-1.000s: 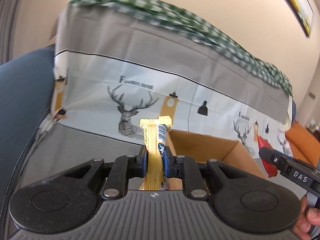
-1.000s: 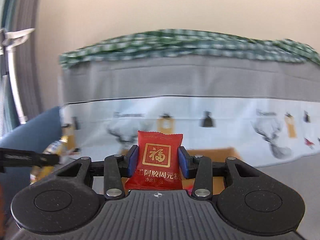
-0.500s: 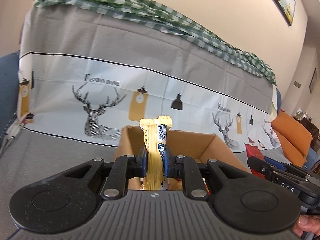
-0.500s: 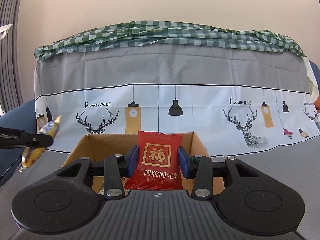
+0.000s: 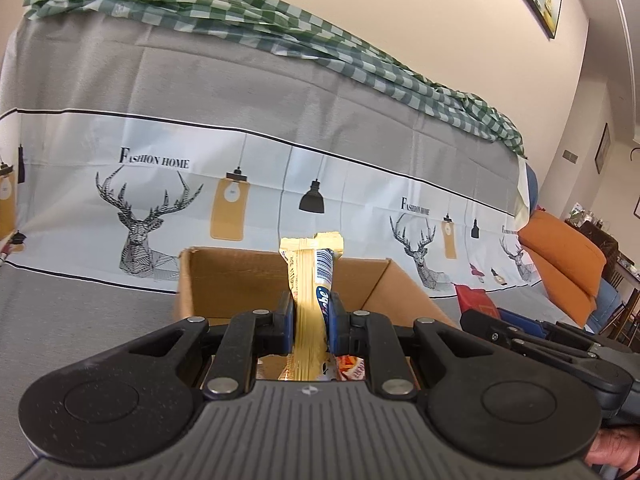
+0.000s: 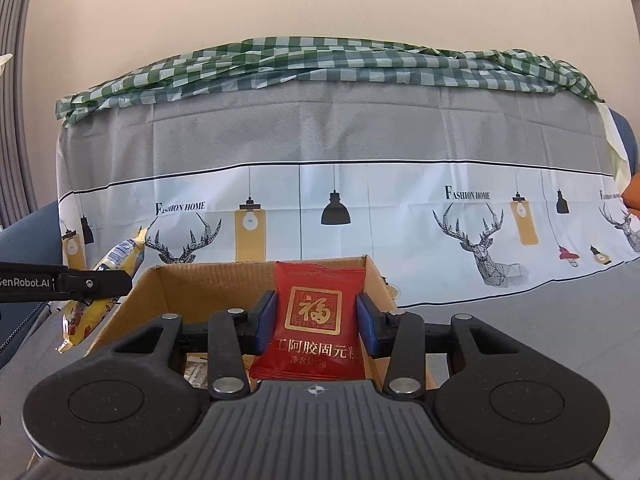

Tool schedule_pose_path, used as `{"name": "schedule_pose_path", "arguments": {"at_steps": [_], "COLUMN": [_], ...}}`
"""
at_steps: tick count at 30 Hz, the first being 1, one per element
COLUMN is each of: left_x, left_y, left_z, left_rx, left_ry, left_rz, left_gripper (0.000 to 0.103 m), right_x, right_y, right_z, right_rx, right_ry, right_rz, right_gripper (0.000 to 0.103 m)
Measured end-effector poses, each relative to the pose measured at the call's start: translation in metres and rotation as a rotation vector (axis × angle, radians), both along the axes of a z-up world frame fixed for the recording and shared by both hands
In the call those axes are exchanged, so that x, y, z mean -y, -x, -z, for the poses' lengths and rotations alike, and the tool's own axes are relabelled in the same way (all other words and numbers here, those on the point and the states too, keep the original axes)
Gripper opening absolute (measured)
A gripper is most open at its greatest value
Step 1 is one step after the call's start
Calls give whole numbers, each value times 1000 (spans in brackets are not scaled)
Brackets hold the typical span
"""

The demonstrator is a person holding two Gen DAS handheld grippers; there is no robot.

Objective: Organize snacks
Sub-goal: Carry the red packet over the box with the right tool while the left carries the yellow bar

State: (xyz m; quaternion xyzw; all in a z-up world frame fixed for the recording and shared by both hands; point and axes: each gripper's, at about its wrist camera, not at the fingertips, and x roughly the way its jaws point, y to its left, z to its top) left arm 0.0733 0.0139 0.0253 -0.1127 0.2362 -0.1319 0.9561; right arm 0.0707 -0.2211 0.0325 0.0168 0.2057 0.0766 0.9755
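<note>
My left gripper (image 5: 311, 307) is shut on a yellow snack packet (image 5: 310, 280) held upright, just above the near side of an open cardboard box (image 5: 224, 276). My right gripper (image 6: 316, 314) is shut on a red snack packet (image 6: 314, 316) with gold print, also over the cardboard box (image 6: 192, 280). In the right wrist view the left gripper (image 6: 120, 280) and its yellow packet (image 6: 114, 260) show at the box's left edge. In the left wrist view the right gripper (image 5: 480, 316) with the red packet (image 5: 472, 298) sits at the box's right. Other wrapped snacks (image 5: 352, 366) lie inside the box.
The box rests on a sofa seat covered by grey cloth (image 5: 80, 312). Behind it rises the backrest with a deer-and-lamp print (image 6: 332, 208) and a green checked cloth (image 6: 320, 60) on top. An orange cushion (image 5: 560, 256) lies far right. A hand (image 5: 612, 448) shows at the lower right.
Both grippers moved in toward the box, each keeping its packet. The box now fills more of the middle of both views, and the left gripper's view swung rightward along the sofa.
</note>
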Motion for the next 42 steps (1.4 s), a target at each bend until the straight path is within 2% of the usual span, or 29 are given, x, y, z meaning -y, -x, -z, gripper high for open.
{"name": "schedule_pose_path", "arguments": {"at_steps": [16,42], "left_x": [25,31], "left_y": [0,3], "left_z": [5,6], "left_rx": [27,41], "left_ry": [-51,-61], "left_rz": [56,74], "left_gripper": [17,17], "right_x": [6,3], "right_y": [-5,-5], "right_z": [5,5], "right_rx": [-5,7], "right_ry": [-6,-1], "right_rz": [20,12], "right_gripper": [44,44]}}
